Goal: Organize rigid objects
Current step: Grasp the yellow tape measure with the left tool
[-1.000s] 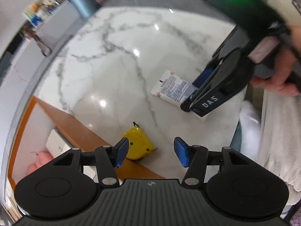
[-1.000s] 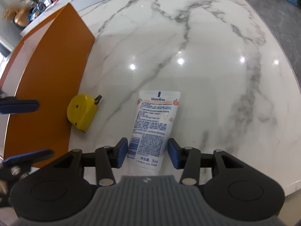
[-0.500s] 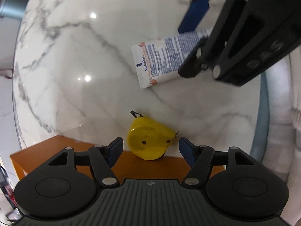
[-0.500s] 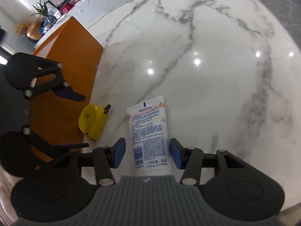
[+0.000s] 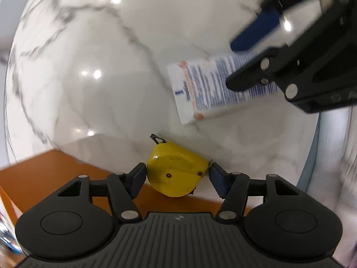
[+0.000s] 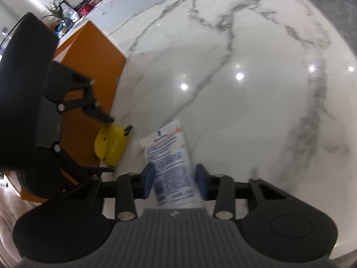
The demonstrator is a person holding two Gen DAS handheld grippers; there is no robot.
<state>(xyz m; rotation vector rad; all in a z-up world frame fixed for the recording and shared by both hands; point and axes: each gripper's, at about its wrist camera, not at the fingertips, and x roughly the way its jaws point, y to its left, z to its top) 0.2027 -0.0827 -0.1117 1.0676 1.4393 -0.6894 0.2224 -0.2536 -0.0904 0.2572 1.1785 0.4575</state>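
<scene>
A yellow tape measure (image 5: 176,172) lies on the white marble table beside the orange box. My left gripper (image 5: 177,177) is open with its blue pads on either side of the tape measure, close to its sides. It also shows in the right wrist view (image 6: 111,146). A white Vaseline tube (image 6: 171,163) lies flat on the marble. My right gripper (image 6: 175,182) is open around the tube's lower end, pads just off its edges. The tube also shows in the left wrist view (image 5: 214,89), with the right gripper (image 5: 245,64) over it.
An orange box (image 6: 89,67) stands along the table's left side, its wall (image 5: 55,174) just below the tape measure. The marble table (image 6: 245,78) stretches ahead with its edge at the right. A plant and shelf clutter (image 6: 64,15) are far behind.
My left gripper has moved down onto the tape measure, which now sits between its pads. My right gripper has moved further along the tube, and its pads have closed in a little.
</scene>
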